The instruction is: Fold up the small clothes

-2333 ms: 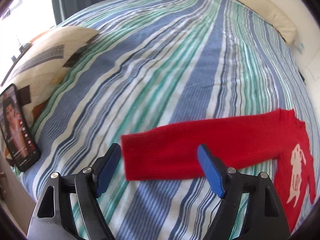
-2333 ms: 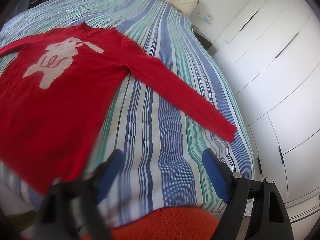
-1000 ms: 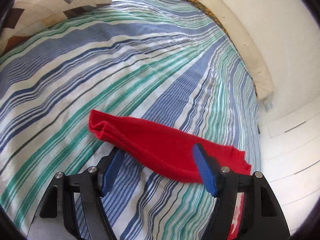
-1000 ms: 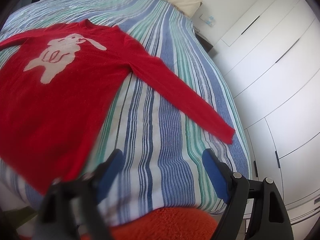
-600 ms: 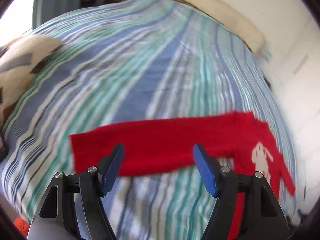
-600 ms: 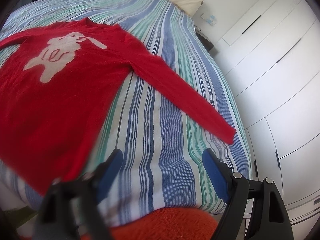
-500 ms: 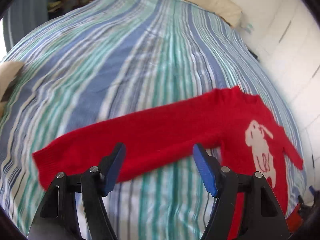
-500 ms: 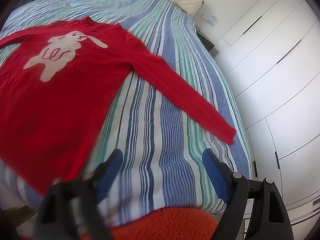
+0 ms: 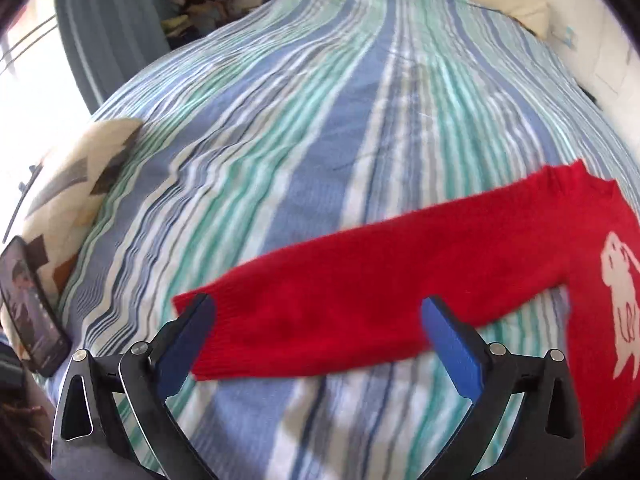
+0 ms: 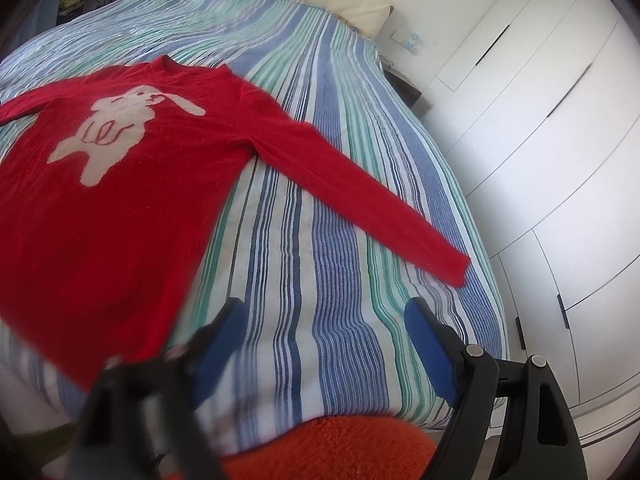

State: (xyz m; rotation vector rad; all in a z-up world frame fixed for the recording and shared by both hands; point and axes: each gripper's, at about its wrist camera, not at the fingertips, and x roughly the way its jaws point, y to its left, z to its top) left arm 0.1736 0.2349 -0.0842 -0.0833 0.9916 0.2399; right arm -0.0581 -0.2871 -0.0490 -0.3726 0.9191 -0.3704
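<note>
A red sweater (image 10: 120, 200) with a white rabbit on the chest lies flat, face up, on the striped bed, both sleeves spread out. In the left wrist view its left sleeve (image 9: 360, 292) runs across the frame, cuff at the left. My left gripper (image 9: 320, 328) is open just over that sleeve, one blue pad at the cuff and the other further along it. My right gripper (image 10: 324, 332) is open and empty above bare bedspread, between the sweater's hem and the right sleeve's cuff (image 10: 452, 264).
The striped bedspread (image 9: 320, 120) covers the whole bed. A patterned pillow (image 9: 72, 176) and a phone (image 9: 32, 312) lie at the left edge. White wardrobe doors (image 10: 540, 140) stand to the right. An orange fuzzy thing (image 10: 332, 448) is at the bed's near edge.
My left gripper has swung about and come back over the left sleeve near its cuff. The right gripper and the sweater have hardly moved.
</note>
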